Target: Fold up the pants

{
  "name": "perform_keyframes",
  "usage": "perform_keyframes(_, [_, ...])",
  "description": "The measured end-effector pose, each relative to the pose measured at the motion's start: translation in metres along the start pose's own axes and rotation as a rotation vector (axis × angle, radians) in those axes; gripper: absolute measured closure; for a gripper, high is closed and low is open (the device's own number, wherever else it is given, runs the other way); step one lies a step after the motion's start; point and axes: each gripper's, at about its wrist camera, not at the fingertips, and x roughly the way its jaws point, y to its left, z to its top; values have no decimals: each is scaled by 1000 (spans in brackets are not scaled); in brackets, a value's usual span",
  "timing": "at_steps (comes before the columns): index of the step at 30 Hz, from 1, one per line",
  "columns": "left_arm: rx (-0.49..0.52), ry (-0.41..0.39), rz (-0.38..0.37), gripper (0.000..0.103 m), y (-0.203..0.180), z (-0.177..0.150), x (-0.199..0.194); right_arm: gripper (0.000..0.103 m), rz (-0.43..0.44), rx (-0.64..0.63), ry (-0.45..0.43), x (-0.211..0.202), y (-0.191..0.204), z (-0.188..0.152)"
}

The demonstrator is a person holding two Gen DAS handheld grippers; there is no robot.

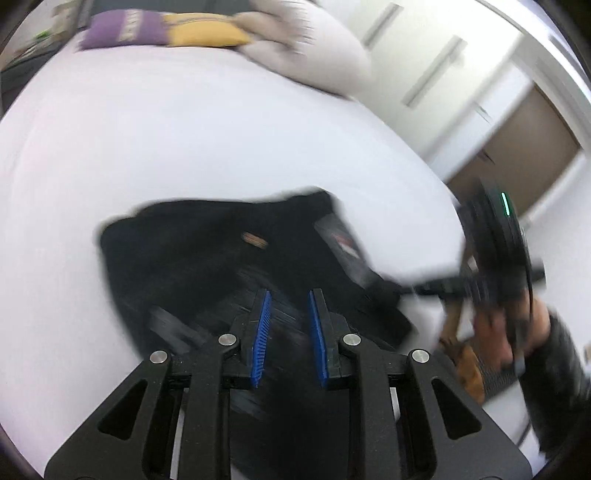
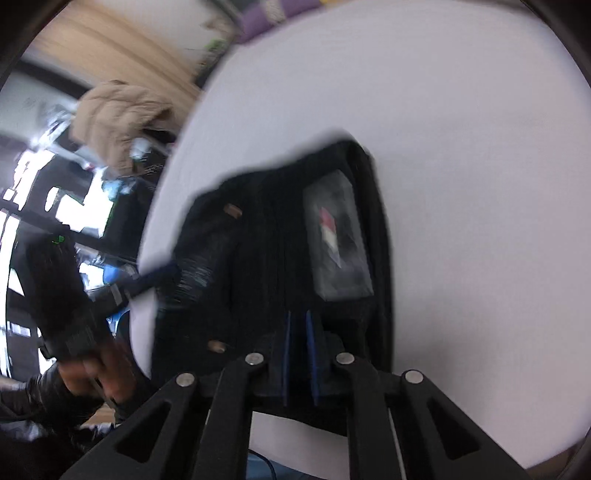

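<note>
Pants [image 2: 280,236] beneath 2 down-tilted tools

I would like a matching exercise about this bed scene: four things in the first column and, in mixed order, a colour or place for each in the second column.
Column A
1. pants
2. bed sheet
3. cushion
4. gripper pads

Column B
a. purple and yellow, at the far end of the bed
b. blue and ribbed
c. black, lying bunched on the bed with a large label showing
d. plain white, under the garment

Right pairs: 1-c, 2-d, 3-a, 4-b
</note>
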Motion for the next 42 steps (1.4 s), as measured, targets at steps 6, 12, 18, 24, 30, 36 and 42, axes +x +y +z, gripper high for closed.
perform_keyframes(6, [-151,14,-67,83,67,16,14,103,56,120,-35,13,-31,-12])
perform_keyframes(12, [-161,-8,-151,83,68,-18,9,103,85,142,-67,20,-33,-20])
perform_keyframes(18, [-35,-23,-128,83,35,-69,-18,103,36,131,-89,19,-28,-23])
perform_keyframes(24, [80,-22,-128,83,7,-111,-43,103,21,140,-104,20,-26,-23])
perform_keyframes(30, [80,6,-113,83,3,-126,-26,103,-13,134,-120,22,-19,-24])
perform_keyframes(36, [76,15,-109,83,6,-125,-20,103,-18,137,-174,17,-15,-29])
perform_keyframes(42, [-3,-76,-70,31,17,-103,-54,32,52,78,-277,-26,5,-34])
